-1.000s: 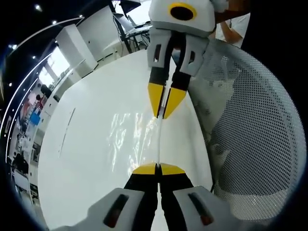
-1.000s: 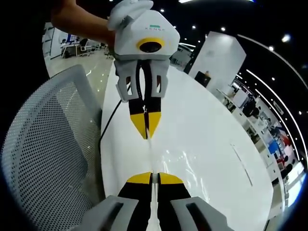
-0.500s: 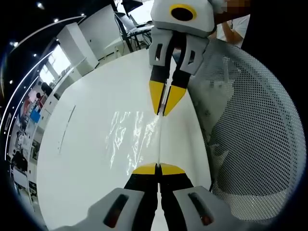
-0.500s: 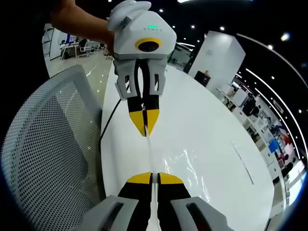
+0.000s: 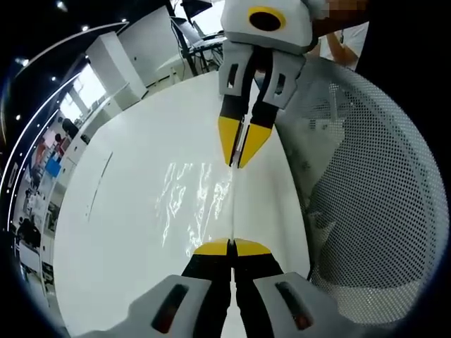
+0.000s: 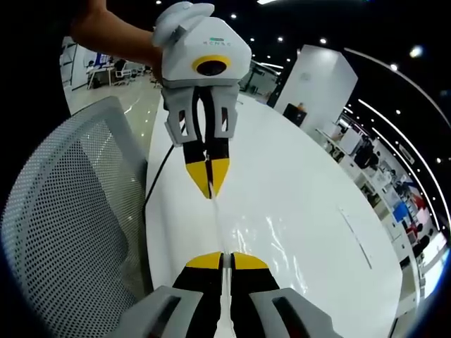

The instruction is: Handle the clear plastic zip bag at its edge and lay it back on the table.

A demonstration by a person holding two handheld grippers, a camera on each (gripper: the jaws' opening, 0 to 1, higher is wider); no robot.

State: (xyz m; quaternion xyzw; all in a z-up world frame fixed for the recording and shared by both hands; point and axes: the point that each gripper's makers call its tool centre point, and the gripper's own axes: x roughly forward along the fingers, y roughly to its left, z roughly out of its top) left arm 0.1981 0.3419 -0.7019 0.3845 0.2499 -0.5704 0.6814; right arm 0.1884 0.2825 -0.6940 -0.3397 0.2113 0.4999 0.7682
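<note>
Centre frame, both views: clear zip bag (image 5: pixel 194 204) stretched over white table (image 5: pixel 127 232), contents not discernible; left gripper (image 5: pixel 231 247) and right gripper (image 6: pixel 223 260) each clenched on bag edge.

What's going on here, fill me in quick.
A person holds a gripper in each hand, and both are shut on the top edge of a clear plastic zip bag, stretching it taut between them. The left gripper pinches one end, the right gripper the other, facing each other. The bag hangs over a white table, beside a mesh chair. It is not yet laid down.
</note>
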